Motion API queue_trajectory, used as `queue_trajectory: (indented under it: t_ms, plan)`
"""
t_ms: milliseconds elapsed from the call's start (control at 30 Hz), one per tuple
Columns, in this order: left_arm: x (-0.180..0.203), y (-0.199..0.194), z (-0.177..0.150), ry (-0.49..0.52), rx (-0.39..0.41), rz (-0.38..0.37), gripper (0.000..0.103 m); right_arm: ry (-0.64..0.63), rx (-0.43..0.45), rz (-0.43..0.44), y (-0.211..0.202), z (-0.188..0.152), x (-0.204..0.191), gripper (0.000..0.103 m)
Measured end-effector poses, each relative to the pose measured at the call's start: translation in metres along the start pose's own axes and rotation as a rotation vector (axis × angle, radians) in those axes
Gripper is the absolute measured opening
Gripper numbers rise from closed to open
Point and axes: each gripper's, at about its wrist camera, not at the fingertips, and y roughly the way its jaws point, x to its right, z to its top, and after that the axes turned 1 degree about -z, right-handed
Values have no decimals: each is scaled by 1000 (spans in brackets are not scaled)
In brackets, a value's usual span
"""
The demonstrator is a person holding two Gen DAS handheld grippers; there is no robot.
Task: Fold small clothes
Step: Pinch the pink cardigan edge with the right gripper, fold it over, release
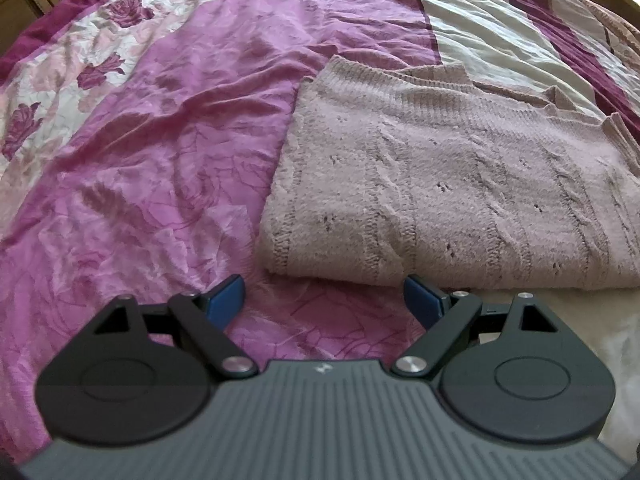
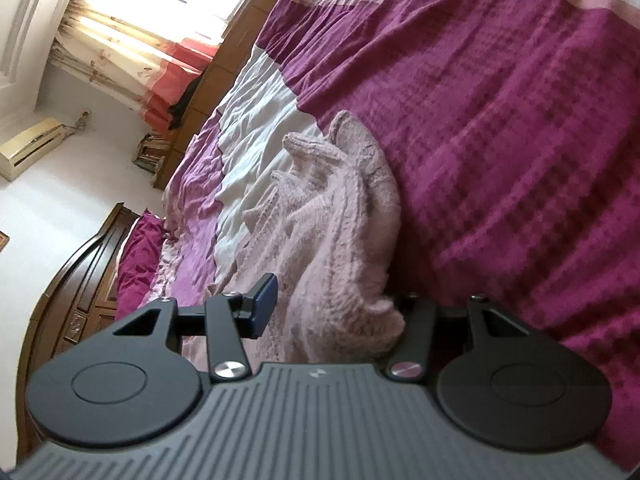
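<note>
One pale pink cable-knit sweater (image 1: 460, 184) lies on the bed, on the crinkled pink and magenta floral bedspread (image 1: 160, 152), already doubled over into a thick slab with its ribbed hem toward the far side. No other garment shows in either view.

The left claw (image 1: 324, 300) is released, its blue pads spread wide, just short of the sweater's near folded edge and holding nothing. The right claw (image 2: 332, 304) sits at the sweater's (image 2: 332, 216) bunched side; knit fills the gap beside its one visible blue pad (image 2: 266, 304), the other pad is hidden by wool, so I cannot tell whether it grips.

The knit looks soft, bulky and light, likely to sag and stretch if lifted by one point. Best taken at two corners of the folded edge, pinching all layers together.
</note>
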Motion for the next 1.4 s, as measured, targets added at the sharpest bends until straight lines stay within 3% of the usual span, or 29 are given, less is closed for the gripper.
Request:
queue_trajectory:
  t_ms: [67, 167, 333, 700, 933, 1200, 1400]
  plan:
    - [-1, -1, 0, 4, 2, 4, 88, -30, 17, -13, -1, -1, -7, 43]
    - [-5, -5, 0, 9, 14, 10, 88, -67, 45, -30, -4, -3, -17, 33]
    - [-17, -10, 0, -10, 32, 13, 88, -117, 82, -9, -8, -5, -39, 30]
    - [-47, -19, 13, -21, 78, 41, 88, -310, 76, 52, -3, -20, -126, 29]
    - [-63, -23, 15, -40, 96, 50, 88, -350, 89, 110, 2, -33, -173, 28]
    - [-81, -25, 11, -67, 98, 63, 88, -450, 74, 169, 10, -66, -228, 28]
    - [-95, -29, 9, -91, 108, 70, 88, -548, 11, 191, 32, -105, -267, 28]
